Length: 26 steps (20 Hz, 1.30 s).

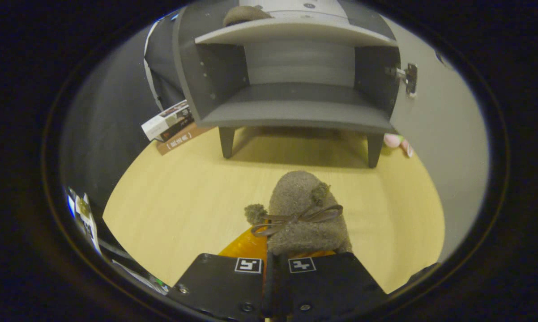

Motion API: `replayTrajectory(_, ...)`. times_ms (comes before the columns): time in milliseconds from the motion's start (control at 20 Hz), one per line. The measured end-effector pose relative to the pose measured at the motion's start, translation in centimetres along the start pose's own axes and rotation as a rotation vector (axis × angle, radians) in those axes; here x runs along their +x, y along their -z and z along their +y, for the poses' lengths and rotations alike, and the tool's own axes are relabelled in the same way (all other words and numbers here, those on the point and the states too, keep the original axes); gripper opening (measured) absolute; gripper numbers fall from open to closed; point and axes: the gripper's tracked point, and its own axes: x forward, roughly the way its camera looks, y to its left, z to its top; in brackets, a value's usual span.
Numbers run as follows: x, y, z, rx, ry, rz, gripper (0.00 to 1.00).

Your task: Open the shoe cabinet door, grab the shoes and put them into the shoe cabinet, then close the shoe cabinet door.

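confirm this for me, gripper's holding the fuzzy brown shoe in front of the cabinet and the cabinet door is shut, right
Not quite. The gripper does hold the fuzzy brown shoe in front of the cabinet, but the gripper view shows the cabinet door swung open to the side, with the inner shelf exposed.

Nothing legible stands out: the brown book (183, 138) lying beside the shoe cabinet (291, 89) carries pale lettering on its spine that is too small to read, and each finger of the gripper (269, 268) bears a square black-and-white coded marker (248, 265) without words.
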Motion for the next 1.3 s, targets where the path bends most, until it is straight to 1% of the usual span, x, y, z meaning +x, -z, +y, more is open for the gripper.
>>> replayTrajectory(200,-5.1,-5.5,1.2,-0.015,-0.021,-0.120,0.09)
replayTrajectory(350,-8.7,-10.2,1.5,-0.044,-0.005,-0.219,0.09)
replayTrajectory(600,-14.3,-17.4,2.4,-0.051,0.011,-0.364,0.09)
replayTrajectory(750,-16.7,-21.6,2.8,-0.071,0.024,-0.442,0.09)
replayTrajectory(900,-18.0,-25.9,3.4,-0.085,0.024,-0.506,0.09)
replayTrajectory(1050,-18.4,-30.1,3.6,-0.080,0.027,-0.553,0.09)
replayTrajectory(1300,-17.1,-37.2,2.7,-0.099,0.069,-0.625,0.09)
